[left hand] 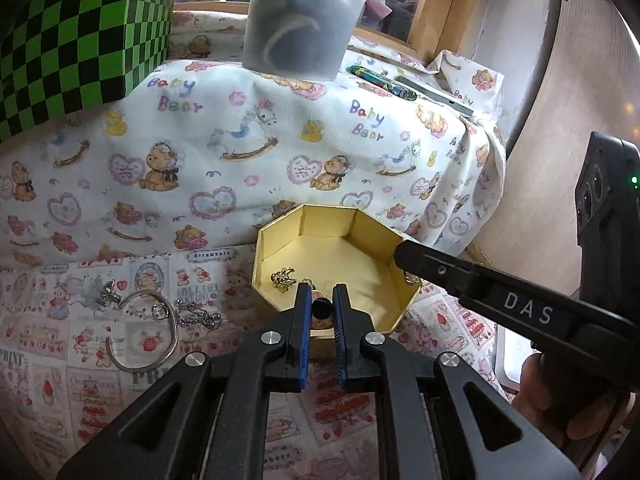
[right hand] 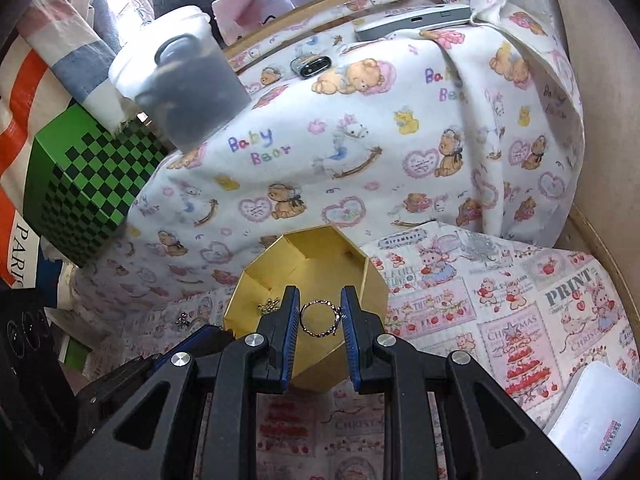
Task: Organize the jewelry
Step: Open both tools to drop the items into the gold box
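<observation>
holding a ring (right hand: 320, 317) in your right gripper (right hand: 320, 312), you have the jaws clenched on its rim just above the gold box (left hand: 276, 248); the grip is only on two thin points, so any twist or bump could flip the ring out and send it onto the cloth (left hand: 60, 320) instead of inside; your left gripper (left hand: 322, 308) has its jaws clamped on a small dark stud-like piece (left hand: 321, 307), over the near wall of the same box; both tools crowd one small opening, so a clash looks likely if you release together, and a knock could shove the light box; a gold charm (left hand: 283, 278) already lies inside; the bangle (left hand: 152, 332), chain (left hand: 200, 317) and a silver piece (left hand: 106, 294) wait on the cloth to the left.
</observation>
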A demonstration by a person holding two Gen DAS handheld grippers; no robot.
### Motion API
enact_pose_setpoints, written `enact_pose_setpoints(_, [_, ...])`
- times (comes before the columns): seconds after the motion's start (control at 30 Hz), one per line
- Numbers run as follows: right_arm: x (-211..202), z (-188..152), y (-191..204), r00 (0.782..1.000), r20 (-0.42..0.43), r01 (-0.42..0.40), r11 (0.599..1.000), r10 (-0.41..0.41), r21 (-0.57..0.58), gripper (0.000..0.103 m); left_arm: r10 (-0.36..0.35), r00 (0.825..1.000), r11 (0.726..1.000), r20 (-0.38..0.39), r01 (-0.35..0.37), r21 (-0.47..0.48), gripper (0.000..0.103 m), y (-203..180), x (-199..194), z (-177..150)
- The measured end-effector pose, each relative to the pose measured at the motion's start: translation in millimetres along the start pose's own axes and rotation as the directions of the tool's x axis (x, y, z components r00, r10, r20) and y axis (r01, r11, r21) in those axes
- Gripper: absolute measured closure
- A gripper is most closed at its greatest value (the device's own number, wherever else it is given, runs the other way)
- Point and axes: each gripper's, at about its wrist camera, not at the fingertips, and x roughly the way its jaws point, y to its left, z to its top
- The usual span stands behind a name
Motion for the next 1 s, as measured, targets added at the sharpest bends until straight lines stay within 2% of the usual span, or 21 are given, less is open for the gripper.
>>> enact_pose_setpoints(0.13, [0, 0, -1, 1.000, 0.005, -0.013, 1.000, 0.013, 0.016, 0.079, -0.011, 1.000, 1.000, 0.005, 0.011, -0.007, 0.089, 3, -2, 1])
enact_pose_setpoints(0.2, [-1, 1, 0, 1.000, 0.009, -0.018, 1.000, 0.018, 0.017, 0.071, -0.012, 1.000, 1.000, 0.013, 0.012, -0.010, 0.086, 5, -7, 1])
enact_pose_setpoints(0.27, [-6, 0, -2, 1.000, 0.026, -0.015, 1.000, 0.014, 0.014, 0.058, 0.000, 1.000, 1.000, 0.023, 0.000, -0.009, 0.083, 7, -14, 1])
enact_pose_setpoints(0.37, [-12, 0, 4, 0.999, 0.044, -0.010, 1.000, 0.011, -0.009, 0.057, 0.036, 0.997, 0.999, 0.062, -0.037, 0.007, 0.082, 11, -32, 3])
enact_pose_setpoints(0.43, [-16, 1, 9, 0.998, 0.055, -0.013, 1.000, 0.014, -0.024, 0.057, 0.077, 0.993, 0.997, 0.092, -0.078, 0.012, 0.078, 15, -49, 3])
enact_pose_setpoints(0.57, [-28, -2, 23, 0.996, 0.093, -0.002, 0.997, 0.010, -0.083, 0.057, 0.140, 0.975, 0.989, 0.174, -0.145, 0.016, 0.070, 22, -89, 2])
enact_pose_setpoints(0.63, [-32, -4, 33, 0.993, 0.115, 0.005, 0.993, 0.009, -0.121, 0.055, 0.179, 0.957, 0.982, 0.229, -0.189, 0.022, 0.056, 25, -109, 0])
enact_pose_setpoints(0.73, [-37, -10, 49, 0.987, 0.159, 0.043, 0.978, -0.010, -0.206, 0.048, 0.203, 0.936, 0.976, 0.286, -0.216, 0.011, 0.035, 33, -132, -1])
enact_pose_setpoints(0.83, [-39, -15, 60, 0.985, 0.170, 0.027, 0.965, 0.018, -0.260, 0.047, 0.214, 0.927, 0.975, 0.309, -0.222, -0.009, 0.023, 43, -145, -2])
enact_pose_setpoints(1.0, [-43, -21, 68, 0.981, 0.189, 0.009, 0.960, 0.046, -0.280, 0.040, 0.250, 0.913, 0.966, 0.322, -0.256, -0.024, 0.015, 58, -151, -7])
